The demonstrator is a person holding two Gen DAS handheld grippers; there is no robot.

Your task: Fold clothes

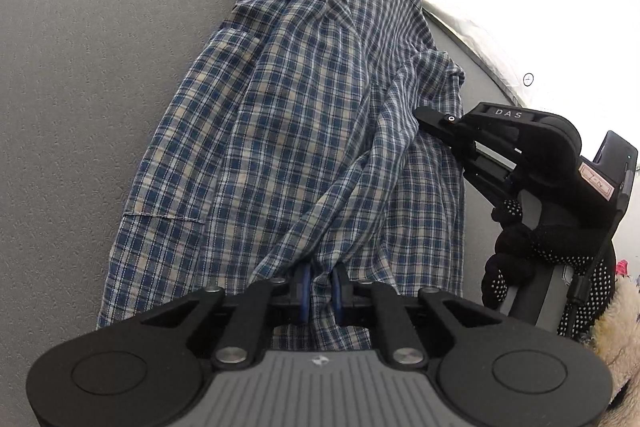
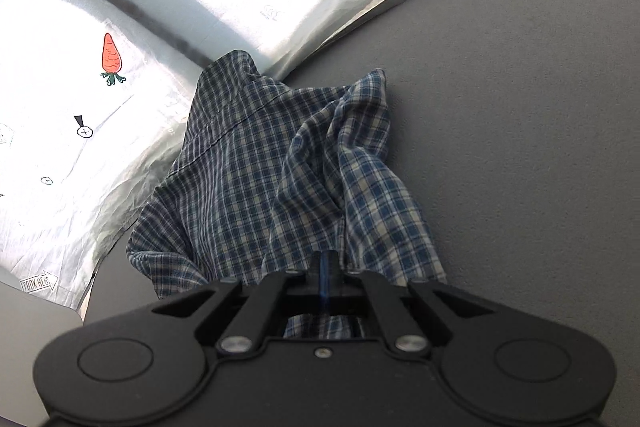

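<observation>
Here, grey felt-like work surface [image 1: 80, 67] carried blue-and-white checked cotton shirt [image 1: 280, 115], spread lengthwise beside white printed sheet [image 2: 60, 147]. Left gripper [image 1: 320, 289] nearly closed, blue pads pinching bunched shirt edge. Right gripper [image 2: 326, 279] fully closed on another edge (gloved hand [image 1: 532, 259] behind it), probably paired holds for drawing cloth taut before fold.

Shirt [image 1: 288, 131] blue-white plaid; surface [image 1: 100, 67] grey.
</observation>
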